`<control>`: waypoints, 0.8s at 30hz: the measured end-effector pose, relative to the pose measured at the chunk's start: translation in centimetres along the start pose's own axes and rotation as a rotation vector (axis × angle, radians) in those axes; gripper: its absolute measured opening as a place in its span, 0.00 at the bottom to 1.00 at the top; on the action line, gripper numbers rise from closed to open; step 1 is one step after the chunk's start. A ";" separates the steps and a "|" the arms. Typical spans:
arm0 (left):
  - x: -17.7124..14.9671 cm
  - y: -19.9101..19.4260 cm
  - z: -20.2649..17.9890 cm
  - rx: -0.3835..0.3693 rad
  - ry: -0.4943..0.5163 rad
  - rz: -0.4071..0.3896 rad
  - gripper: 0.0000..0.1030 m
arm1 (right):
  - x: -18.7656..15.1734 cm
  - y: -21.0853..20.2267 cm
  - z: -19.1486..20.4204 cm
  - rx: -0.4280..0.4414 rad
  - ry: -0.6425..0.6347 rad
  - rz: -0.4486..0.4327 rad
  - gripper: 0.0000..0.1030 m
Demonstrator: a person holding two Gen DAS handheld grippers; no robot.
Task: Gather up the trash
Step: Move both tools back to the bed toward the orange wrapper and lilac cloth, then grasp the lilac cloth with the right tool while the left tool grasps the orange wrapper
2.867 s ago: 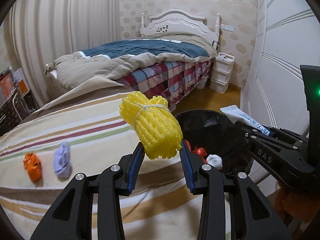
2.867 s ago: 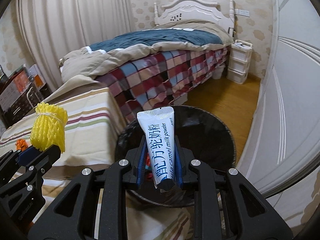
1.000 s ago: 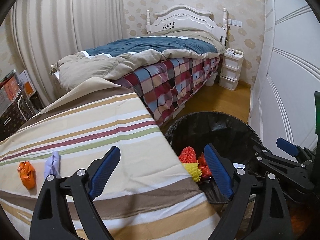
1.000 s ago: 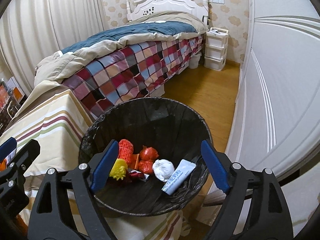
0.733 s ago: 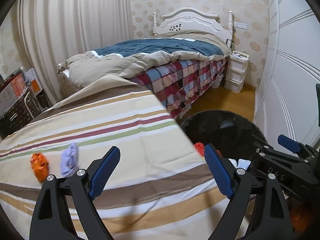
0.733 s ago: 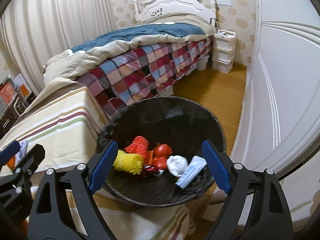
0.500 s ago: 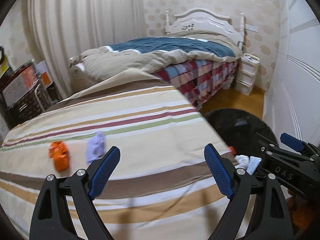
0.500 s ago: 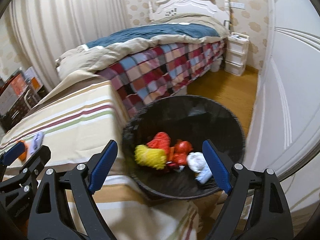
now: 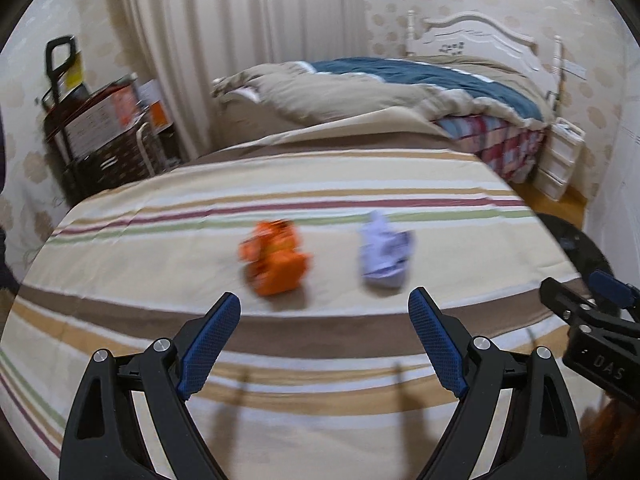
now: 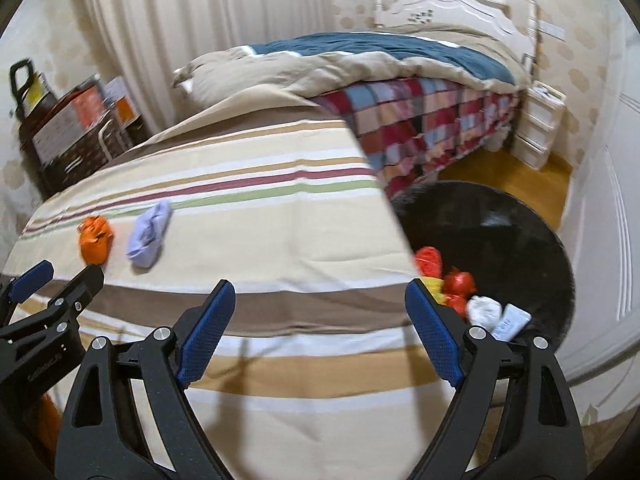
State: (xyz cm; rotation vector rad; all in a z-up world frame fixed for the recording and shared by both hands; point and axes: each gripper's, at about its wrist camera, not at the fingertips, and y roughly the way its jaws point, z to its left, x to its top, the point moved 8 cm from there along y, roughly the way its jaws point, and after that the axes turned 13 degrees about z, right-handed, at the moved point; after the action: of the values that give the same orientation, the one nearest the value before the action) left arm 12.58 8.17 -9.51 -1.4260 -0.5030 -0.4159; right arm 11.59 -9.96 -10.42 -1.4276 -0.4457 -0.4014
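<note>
Two scraps, orange wad [image 9: 276, 258] and lilac wad [image 9: 386, 254], lie mid-frame beyond my left gripper [image 9: 324, 342] and right gripper [image 10: 320, 330], both gaping, empty.

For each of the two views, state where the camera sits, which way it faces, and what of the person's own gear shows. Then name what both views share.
Left wrist: on the left gripper, angled down at the striped cloth; right gripper at right edge.
Right wrist: on the right gripper, facing cloth edge and bin; left gripper at left edge.
Shared: orange wad, lilac wad, bed.
</note>
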 end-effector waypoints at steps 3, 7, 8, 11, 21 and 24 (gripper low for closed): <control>-0.5 0.4 2.2 0.023 -0.034 0.016 0.83 | 0.0 0.6 2.2 0.016 -0.041 0.020 0.82; -0.7 1.1 4.4 0.013 -0.080 0.046 0.83 | 0.4 1.3 5.5 0.028 -0.107 0.035 0.82; -0.7 1.1 4.9 0.022 -0.086 0.042 0.83 | 0.6 1.4 6.3 0.032 -0.122 0.036 0.82; -0.7 1.1 6.1 0.046 -0.095 0.034 0.83 | 1.0 2.1 8.2 0.043 -0.155 0.048 0.82; -0.7 1.4 8.7 0.043 -0.146 0.042 0.83 | 3.3 4.5 12.7 0.048 -0.209 0.078 0.81; -0.8 1.6 8.9 0.032 -0.153 0.050 0.83 | 3.7 5.1 13.2 0.044 -0.215 0.089 0.62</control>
State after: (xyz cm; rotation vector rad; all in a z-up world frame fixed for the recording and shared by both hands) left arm 12.13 17.13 -10.59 -1.4435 -0.5941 -0.2589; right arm 16.73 3.68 -11.66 -1.4479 -0.5587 -0.1663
